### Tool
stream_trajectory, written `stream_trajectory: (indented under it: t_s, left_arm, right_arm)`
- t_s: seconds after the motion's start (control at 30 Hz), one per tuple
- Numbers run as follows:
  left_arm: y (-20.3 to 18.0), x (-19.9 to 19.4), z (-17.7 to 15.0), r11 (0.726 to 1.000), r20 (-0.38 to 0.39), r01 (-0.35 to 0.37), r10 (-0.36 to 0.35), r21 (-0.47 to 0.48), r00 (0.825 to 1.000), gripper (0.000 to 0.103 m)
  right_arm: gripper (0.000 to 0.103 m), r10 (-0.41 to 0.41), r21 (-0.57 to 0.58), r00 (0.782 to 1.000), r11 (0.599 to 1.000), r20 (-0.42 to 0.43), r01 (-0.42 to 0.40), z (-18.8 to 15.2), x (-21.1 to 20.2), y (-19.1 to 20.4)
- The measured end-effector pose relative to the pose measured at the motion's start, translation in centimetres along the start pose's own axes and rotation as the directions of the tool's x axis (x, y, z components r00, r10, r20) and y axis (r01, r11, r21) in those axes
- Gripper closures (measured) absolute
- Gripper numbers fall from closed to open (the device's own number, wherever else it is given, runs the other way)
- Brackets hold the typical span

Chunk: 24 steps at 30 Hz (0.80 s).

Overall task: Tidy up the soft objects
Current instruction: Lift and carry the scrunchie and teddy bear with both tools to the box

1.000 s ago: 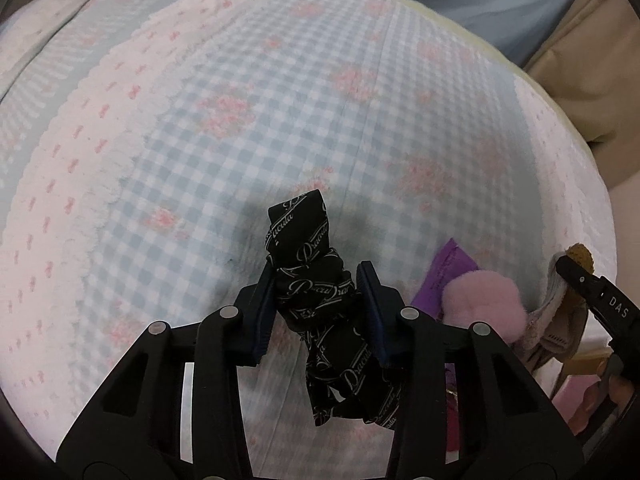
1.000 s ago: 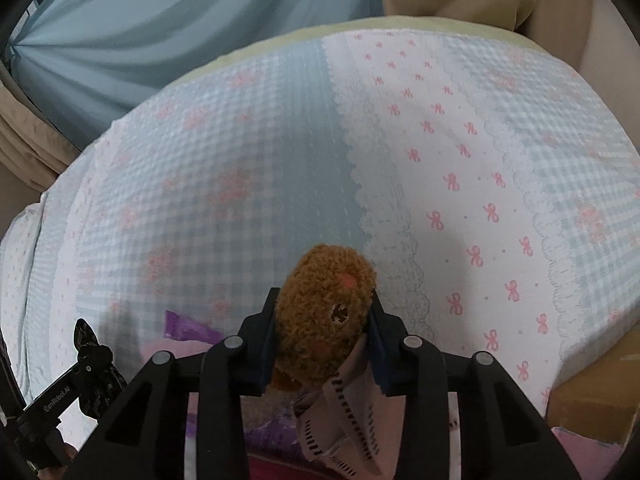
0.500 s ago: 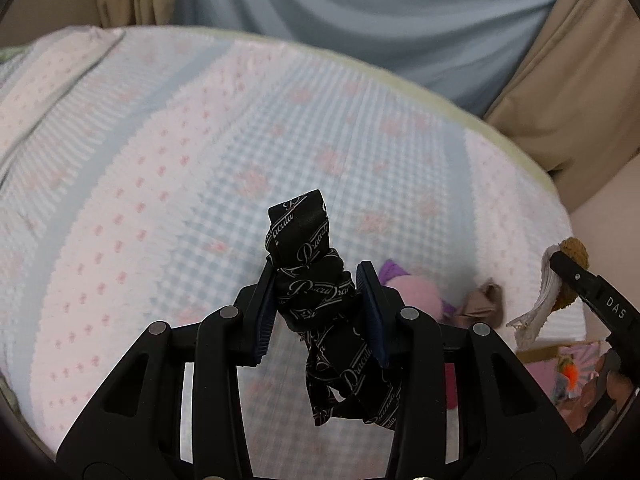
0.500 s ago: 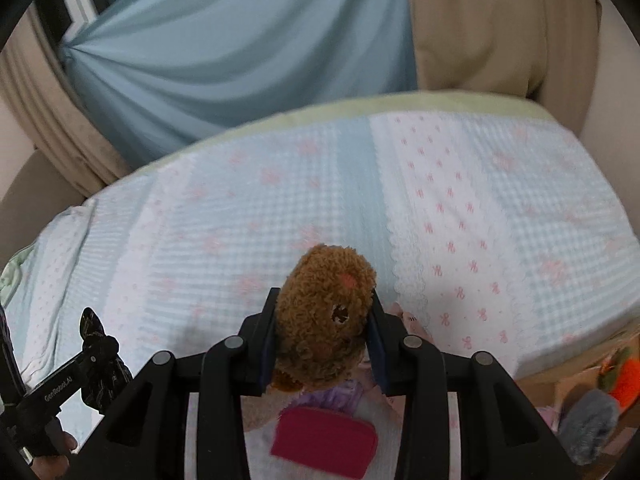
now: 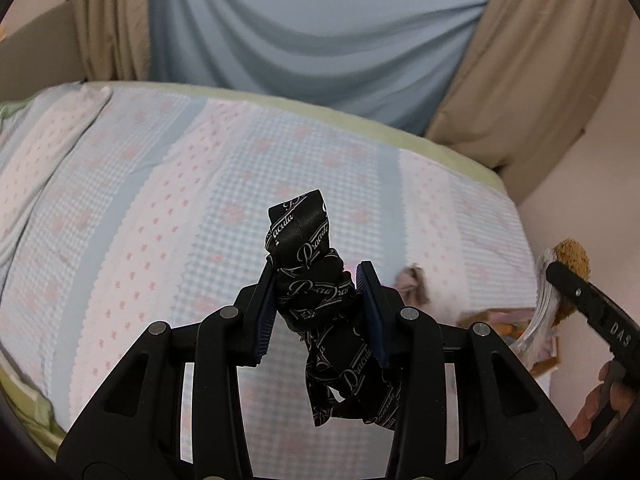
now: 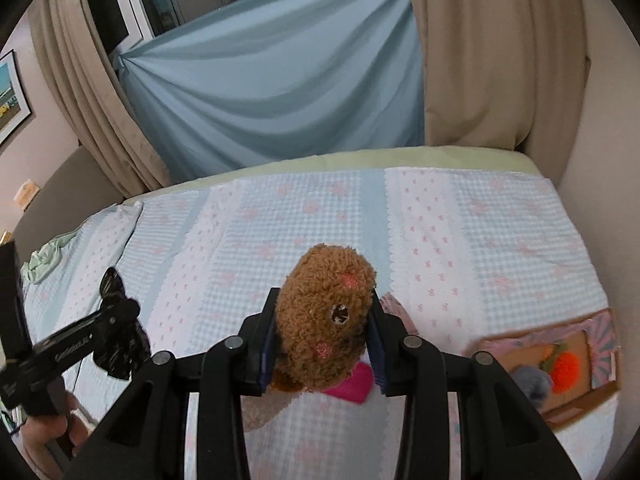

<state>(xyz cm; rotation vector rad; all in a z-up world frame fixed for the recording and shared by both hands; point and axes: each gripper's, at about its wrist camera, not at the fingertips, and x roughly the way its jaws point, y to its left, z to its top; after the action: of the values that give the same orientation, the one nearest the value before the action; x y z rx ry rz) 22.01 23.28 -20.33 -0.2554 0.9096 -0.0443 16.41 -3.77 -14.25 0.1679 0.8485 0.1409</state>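
Note:
My left gripper [image 5: 316,292] is shut on a black cloth with white lettering [image 5: 308,280] and holds it well above the bed; the cloth also shows in the right wrist view [image 6: 118,316]. My right gripper [image 6: 322,336] is shut on a brown plush toy [image 6: 326,324], also raised above the bed; the toy shows at the right edge of the left wrist view [image 5: 572,258]. A bright pink soft item [image 6: 352,384] lies on the quilt below the toy. A small beige-pink cloth [image 5: 412,280] lies on the bed.
The bed has a blue-and-pink checked quilt [image 6: 460,232]. A cardboard box [image 6: 560,364] at the bed's right side holds an orange pom and a grey soft item. Blue and beige curtains [image 6: 280,80] hang behind. A green cloth [image 6: 44,260] lies far left.
Both grippers have risen and pulled back from the bed with their items still held. The bed looks smaller and the curtains and box have come into view.

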Motion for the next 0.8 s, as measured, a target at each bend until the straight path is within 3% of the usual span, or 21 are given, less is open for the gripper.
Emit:
stream_trajectory:
  t_s: [0.2, 0.37, 0.6, 0.8]
  left_arm:
    - [-5.8, -3.5, -0.9, 0.995, -0.001, 0.067, -0.067, 0.075, 0.998, 0.068]
    - [-12.8, -5.4, -2.5, 0.983, -0.001, 0.125, -0.126, 0.138, 0.992, 0.068]
    - [-22.2, -6.5, -6.1, 0.978, -0.01, 0.139, -0.139, 0.157, 0.99, 0.068]
    - [-29.7, -5.3, -8.5, 0.979, -0.02, 0.129, -0.128, 0.156, 0.992, 0.068]
  right_arm:
    - [0.068, -0.016, 0.01, 1.0, 1.0, 0.014, 0.016, -1.1, -5.9, -2.8]
    - [0.068, -0.027, 0.019, 0.999, 0.999, 0.018, 0.027, -2.2, -9.6, -7.4]
    - [0.068, -0.072, 0.029, 0.997, 0.997, 0.028, 0.071, -2.9, -13.6, -16.0]
    - [0.068, -0.117, 0.036, 0.993, 0.992, -0.008, 0.118, -3.2, -14.5, -23.6]
